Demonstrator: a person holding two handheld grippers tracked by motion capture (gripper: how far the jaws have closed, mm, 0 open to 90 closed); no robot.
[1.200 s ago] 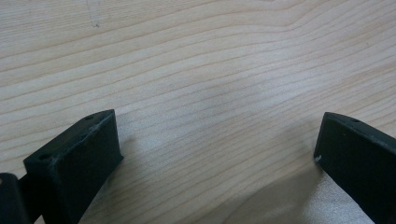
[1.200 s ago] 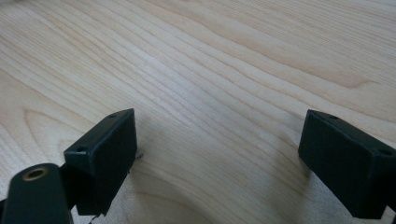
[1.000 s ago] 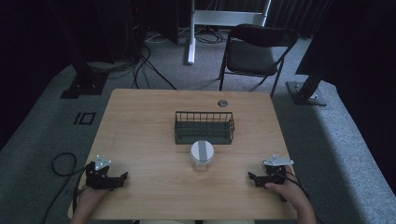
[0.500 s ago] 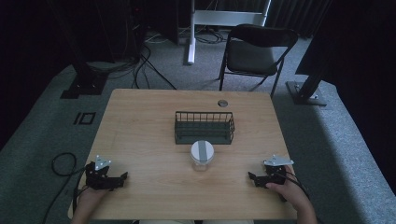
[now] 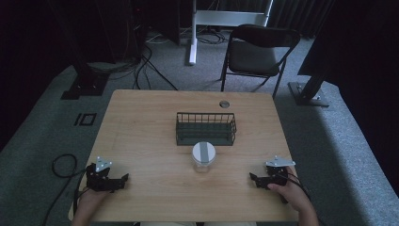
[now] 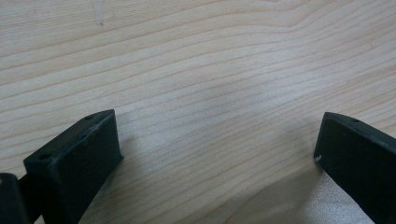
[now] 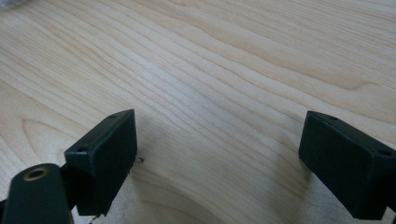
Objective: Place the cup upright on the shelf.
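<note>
**Two grippers at rest on a wooden table, jar at centre**

The left gripper [image 5: 123,179] and the right gripper [image 5: 252,178] are seen low at the near corners of the table [image 5: 141,122], each held by a hand. In both gripper views the black jaws are spread wide over bare wood grain, with nothing between them. A clear jar [image 5: 203,157] with a white lid stands upright midway between the grippers, well apart from each, just in front of a dark wire basket [image 5: 206,127].
</note>
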